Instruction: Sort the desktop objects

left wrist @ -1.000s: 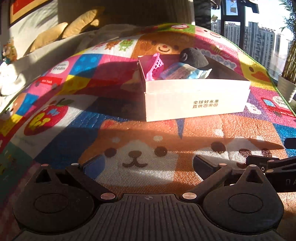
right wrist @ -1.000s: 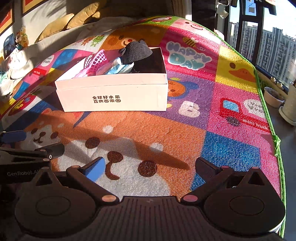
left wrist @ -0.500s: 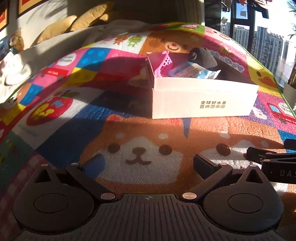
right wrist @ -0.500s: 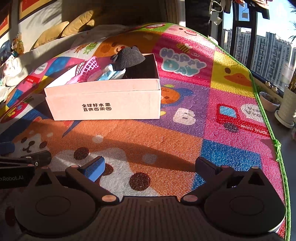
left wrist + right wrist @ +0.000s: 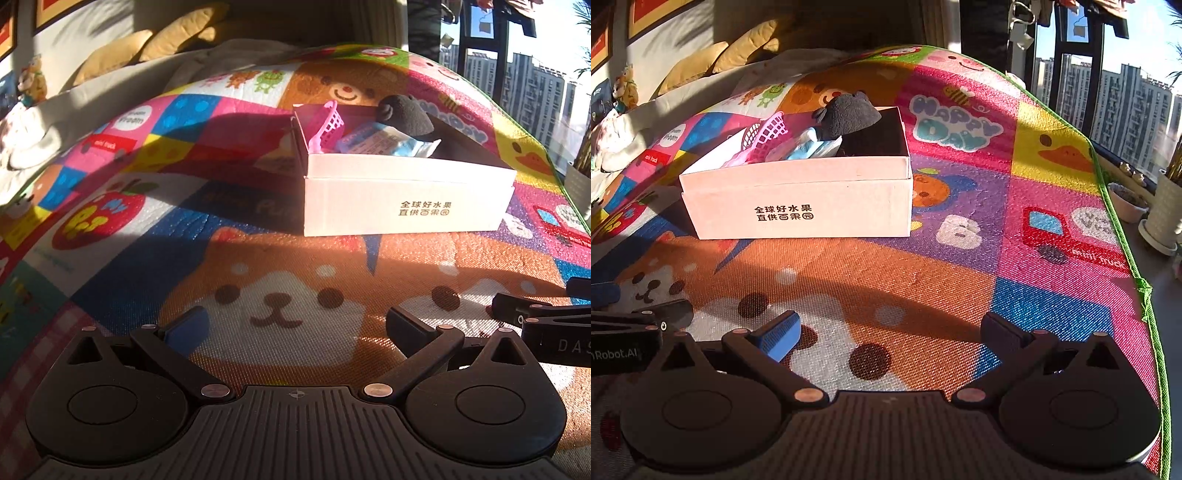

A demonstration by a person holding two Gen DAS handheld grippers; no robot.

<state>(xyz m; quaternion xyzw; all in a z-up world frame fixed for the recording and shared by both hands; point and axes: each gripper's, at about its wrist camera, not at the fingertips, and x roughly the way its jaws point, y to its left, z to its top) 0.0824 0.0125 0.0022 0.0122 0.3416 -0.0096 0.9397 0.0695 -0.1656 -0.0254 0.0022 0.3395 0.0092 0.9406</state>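
A white cardboard box (image 5: 406,199) stands on the play mat; it also shows in the right wrist view (image 5: 798,199). Inside lie a pink toy basket (image 5: 328,127) (image 5: 766,133), a blue-white packet (image 5: 384,142) (image 5: 812,147) and a dark grey plush toy (image 5: 404,118) (image 5: 849,116). My left gripper (image 5: 295,326) is open and empty, low over the mat in front of the box. My right gripper (image 5: 890,330) is open and empty, also short of the box. Each gripper shows at the edge of the other's view (image 5: 546,325) (image 5: 635,328).
The colourful play mat (image 5: 1034,192) covers the floor; its green edge runs along the right. Plant pots (image 5: 1160,214) stand beyond that edge by the window. A sofa with yellow cushions (image 5: 147,48) lies behind.
Both grippers have drawn back a little and stay open and empty. The box appears shifted right in the left wrist view. The box's contents have not moved.
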